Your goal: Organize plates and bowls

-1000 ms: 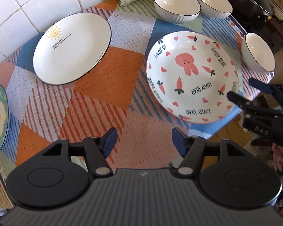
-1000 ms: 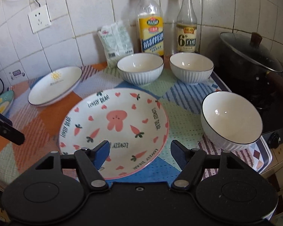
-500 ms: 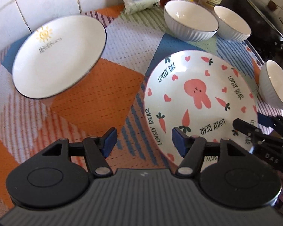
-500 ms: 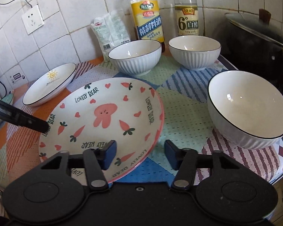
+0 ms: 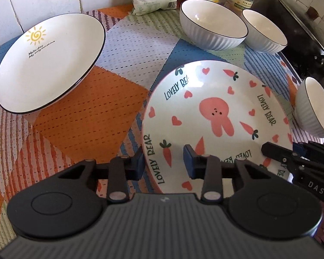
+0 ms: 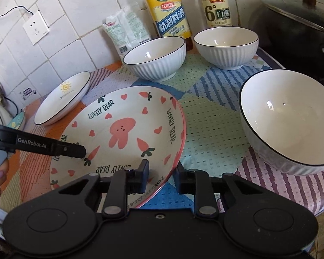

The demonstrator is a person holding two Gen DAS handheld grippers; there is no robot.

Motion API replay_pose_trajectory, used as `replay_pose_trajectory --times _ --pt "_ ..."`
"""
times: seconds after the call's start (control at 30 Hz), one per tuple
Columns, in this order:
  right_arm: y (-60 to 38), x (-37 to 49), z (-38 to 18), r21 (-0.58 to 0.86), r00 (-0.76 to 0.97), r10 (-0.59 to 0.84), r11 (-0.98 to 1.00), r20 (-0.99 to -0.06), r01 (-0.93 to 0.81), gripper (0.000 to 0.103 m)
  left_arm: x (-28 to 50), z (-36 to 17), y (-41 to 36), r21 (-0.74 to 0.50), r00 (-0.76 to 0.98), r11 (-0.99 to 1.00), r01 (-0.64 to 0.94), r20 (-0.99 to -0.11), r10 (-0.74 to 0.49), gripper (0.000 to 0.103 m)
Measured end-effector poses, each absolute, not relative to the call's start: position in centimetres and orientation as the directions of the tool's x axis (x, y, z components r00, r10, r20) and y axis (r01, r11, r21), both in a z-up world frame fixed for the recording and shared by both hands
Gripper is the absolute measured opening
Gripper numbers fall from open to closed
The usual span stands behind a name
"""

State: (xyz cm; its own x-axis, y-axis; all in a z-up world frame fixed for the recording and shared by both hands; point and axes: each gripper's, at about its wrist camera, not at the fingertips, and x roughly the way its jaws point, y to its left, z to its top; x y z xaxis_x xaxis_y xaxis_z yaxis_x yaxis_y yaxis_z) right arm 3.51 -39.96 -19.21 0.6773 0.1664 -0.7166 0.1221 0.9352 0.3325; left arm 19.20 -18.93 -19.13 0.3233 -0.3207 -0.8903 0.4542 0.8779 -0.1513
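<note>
Two grippers: both on the bunny plate (image 5: 216,116), opposite edges, likely so it lifts level.
Left gripper (image 5: 164,161): jaws just closed in, straddling the near rim; looks clamped on it.
Right gripper (image 6: 161,178): jaws also just closed, pinching its own side of the rim.
Plate spot: middle of the tabletop (image 5: 86,116), sun plate (image 5: 49,64) to its left, three white bowls (image 6: 287,116) behind and right.
Guess: it's headed for the sun plate.
</note>
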Motion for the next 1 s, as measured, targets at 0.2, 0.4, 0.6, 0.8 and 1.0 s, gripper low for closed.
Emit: replay_pose_trajectory --times 0.2,0.4,0.6,0.8,1.0 --pt "-40.1 3.6 -19.4 0.332 0.686 0.184 0.939 -0.704 0.089 0.03 19.0 -19.4 -18.4 -0.177 0.344 0.875 0.451 -0.87 -0.354 0.036" --pt "-40.4 4.3 -18.6 0.309 0.639 0.242 0.951 -0.73 -0.008 0.032 19.3 -18.9 -18.3 -0.183 0.321 0.88 0.438 -0.883 -0.343 0.036" --pt "-41.1 3.9 -18.0 0.358 0.607 0.323 0.931 -0.726 -0.067 0.031 18.1 -16.5 -19.0 -0.099 0.325 0.878 0.468 -0.905 -0.275 0.035" --pt "-41.5 3.3 -16.6 0.399 0.62 0.372 0.911 -0.691 -0.103 0.031 17.3 -14.1 -18.5 -0.08 0.335 0.889 0.45 -0.908 -0.251 0.035" --pt "-41.2 3.5 -15.1 0.413 0.649 0.387 0.903 -0.655 -0.122 0.031 17.6 -12.5 -17.8 -0.074 0.384 0.892 0.446 -0.884 -0.265 0.035"
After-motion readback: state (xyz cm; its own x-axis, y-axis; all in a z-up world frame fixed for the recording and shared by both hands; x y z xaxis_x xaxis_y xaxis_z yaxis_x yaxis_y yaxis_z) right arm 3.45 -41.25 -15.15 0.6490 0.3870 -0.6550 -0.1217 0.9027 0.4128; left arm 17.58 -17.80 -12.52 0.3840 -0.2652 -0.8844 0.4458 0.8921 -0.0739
